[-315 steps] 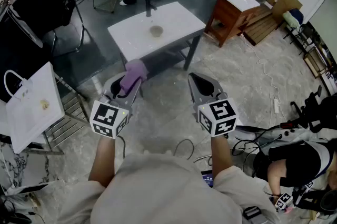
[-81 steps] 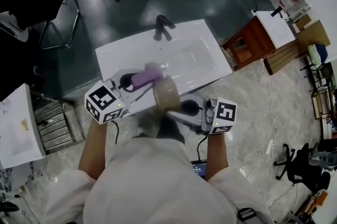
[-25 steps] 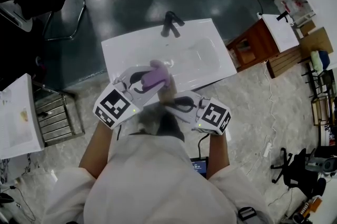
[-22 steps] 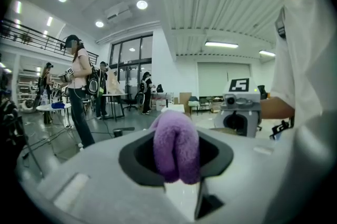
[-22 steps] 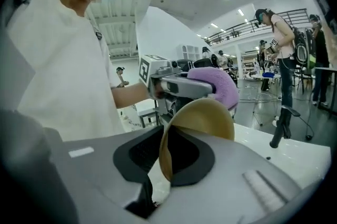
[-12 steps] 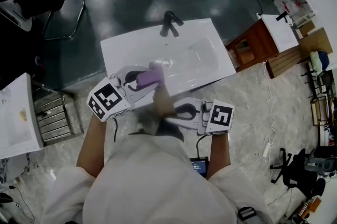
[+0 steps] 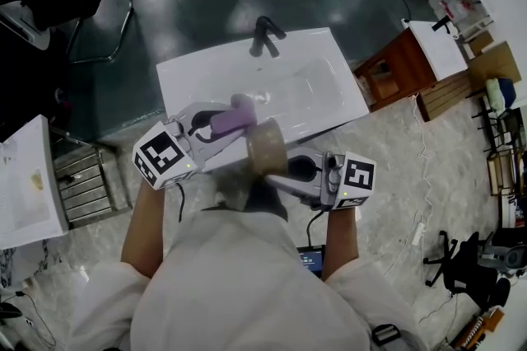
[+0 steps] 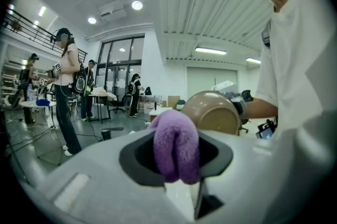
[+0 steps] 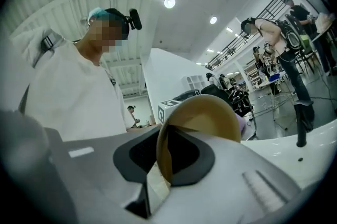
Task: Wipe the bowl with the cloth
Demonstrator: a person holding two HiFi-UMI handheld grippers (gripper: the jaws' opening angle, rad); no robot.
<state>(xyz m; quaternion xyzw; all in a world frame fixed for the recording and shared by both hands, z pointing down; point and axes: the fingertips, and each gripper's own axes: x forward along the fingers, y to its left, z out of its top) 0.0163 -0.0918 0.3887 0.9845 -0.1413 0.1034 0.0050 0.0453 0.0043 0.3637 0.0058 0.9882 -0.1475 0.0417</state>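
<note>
In the head view my left gripper (image 7: 224, 124) is shut on a folded purple cloth (image 7: 234, 116), held over the front edge of the white sink top (image 7: 329, 94). My right gripper (image 7: 286, 168) is shut on the rim of a tan bowl (image 7: 266, 147), which is tilted on its side just right of the cloth. The left gripper view shows the cloth (image 8: 176, 144) bulging from the jaws, with the bowl's (image 8: 213, 112) rounded outside close behind it. In the right gripper view the bowl's (image 9: 205, 115) rim sits between the jaws, and a bit of cloth (image 9: 241, 126) peeks past its far edge.
A dark faucet (image 7: 265, 35) stands at the far edge of the sink top. A wooden cabinet (image 7: 403, 65) is to the right and a metal rack (image 7: 86, 189) to the left. Cables and gear lie on the floor. Other people (image 8: 66, 97) stand in the background.
My right gripper has risen and turned with the bowl, which now shows more of its round outside next to the cloth. The left gripper with the cloth has hardly moved.
</note>
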